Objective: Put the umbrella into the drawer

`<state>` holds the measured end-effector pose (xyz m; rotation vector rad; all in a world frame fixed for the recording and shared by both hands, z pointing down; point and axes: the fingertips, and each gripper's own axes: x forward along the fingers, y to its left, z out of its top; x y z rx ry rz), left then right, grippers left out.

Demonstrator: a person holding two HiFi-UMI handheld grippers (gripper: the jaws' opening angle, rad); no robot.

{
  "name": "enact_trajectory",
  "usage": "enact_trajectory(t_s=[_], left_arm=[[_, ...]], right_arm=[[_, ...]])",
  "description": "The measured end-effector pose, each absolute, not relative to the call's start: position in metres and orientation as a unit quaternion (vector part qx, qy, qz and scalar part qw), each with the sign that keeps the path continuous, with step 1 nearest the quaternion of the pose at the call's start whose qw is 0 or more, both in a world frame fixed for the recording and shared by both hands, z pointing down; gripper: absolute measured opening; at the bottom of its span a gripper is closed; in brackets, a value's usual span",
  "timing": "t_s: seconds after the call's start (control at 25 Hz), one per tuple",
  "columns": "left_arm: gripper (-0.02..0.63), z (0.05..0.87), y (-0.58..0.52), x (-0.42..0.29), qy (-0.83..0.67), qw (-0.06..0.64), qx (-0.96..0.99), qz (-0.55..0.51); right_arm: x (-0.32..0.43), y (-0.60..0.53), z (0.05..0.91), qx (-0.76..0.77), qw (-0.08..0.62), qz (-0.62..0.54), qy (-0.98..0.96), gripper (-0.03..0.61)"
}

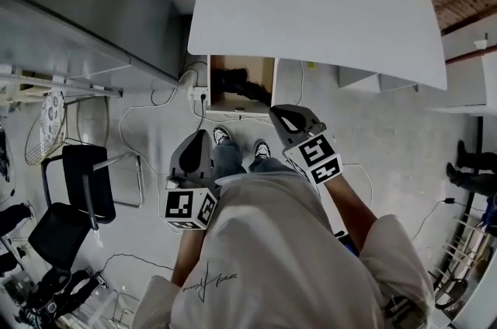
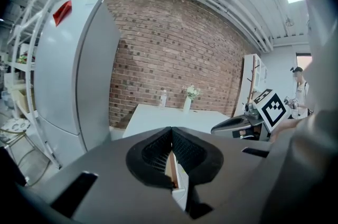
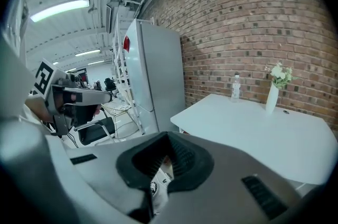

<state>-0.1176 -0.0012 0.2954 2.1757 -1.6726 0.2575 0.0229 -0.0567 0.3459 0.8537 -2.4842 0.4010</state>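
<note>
Left tool (image 1: 201,136), right tool (image 1: 279,113) both clenched empty, side by side, aimed toward open drawer (image 1: 267,82).

Wall (image 2: 174,43) rough brick; table (image 1: 311,9) smooth matt; drawer (image 1: 267,76) wood inside; fridge (image 2: 74,70) smooth.

Red brick wall (image 3: 253,22), pale grey floor (image 1: 388,141) with loose white cables (image 1: 155,106), white rectangular table (image 1: 311,17) bearing slim white vase of pale flowers (image 3: 272,96) and clear plastic bottle (image 3: 235,86), tall silver-grey refrigerator (image 2: 74,75), black metal-framed chair (image 1: 70,195), fluorescent ceiling tube (image 3: 60,9) lit.
</note>
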Motion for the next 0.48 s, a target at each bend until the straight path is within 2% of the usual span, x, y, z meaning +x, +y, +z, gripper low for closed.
enact_trajectory(t_s=[0.48], left_arm=[[0.015, 0.274, 0.007, -0.110, -0.597, 0.174, 0.781, 0.063]], right_arm=[[0.036, -0.038, 0.308, 0.332, 0.203, 0.125, -0.913, 0.017]])
